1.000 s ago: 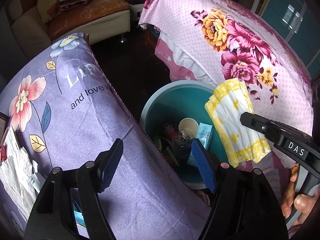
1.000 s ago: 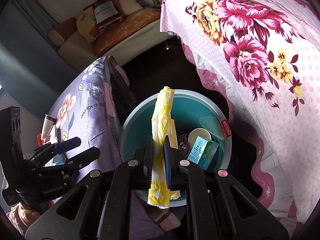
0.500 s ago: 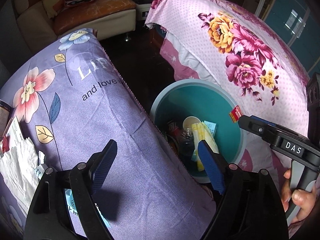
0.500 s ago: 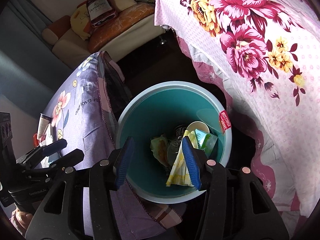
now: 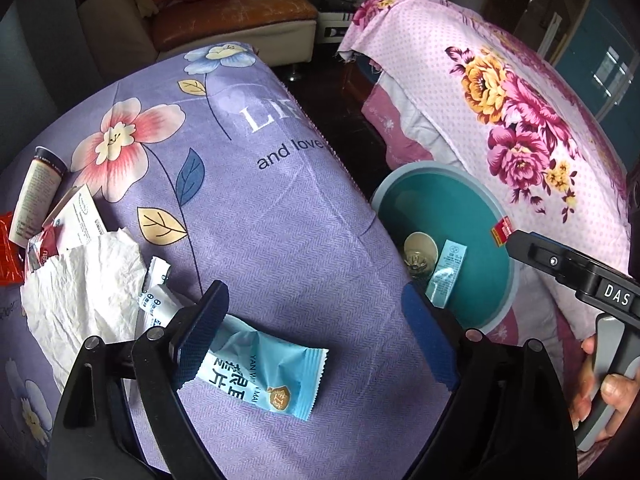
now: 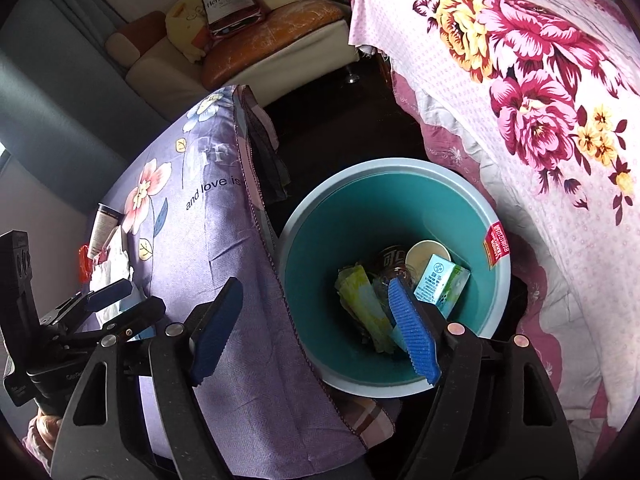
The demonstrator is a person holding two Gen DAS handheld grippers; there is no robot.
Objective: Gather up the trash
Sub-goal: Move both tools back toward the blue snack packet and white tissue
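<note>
- Far left on the purple cloth (image 5: pixel 260 216) lies the remaining trash: a tube (image 5: pixel 38 196), a red wrapper (image 5: pixel 8 252), a small carton (image 5: pixel 78 220), a crumpled tissue (image 5: pixel 80 292) and a white strip (image 5: pixel 156 300), all bunched together and partly overlapping
- The blue packet (image 5: pixel 268 372) lies flat nearer the middle, apart from the pile, with one corner under the left finger pad
- The left gripper (image 5: pixel 316 336) hovers over the packet with its jaws spread wide and nothing between them
- Risk here: the packet is thin and flat on soft cloth, so closing low could pinch a fold of cloth with it, and closing high could slide off the slick film
- The cloth edge drops off just beside the bin (image 6: pixel 496 280), so a packet nudged sideways could fall into the dark gap instead of inside
- The bin sits on the floor between the two covered surfaces and holds a cup (image 6: pixel 426 254), a box (image 6: pixel 438 280), a clear bottle, hard to make out, and a yellow-green wrapper (image 6: pixel 364 300)
- The right gripper (image 6: pixel 316 332) hangs above the bin's near rim, jaws spread and empty; swinging across, it could meet the left tool
</note>
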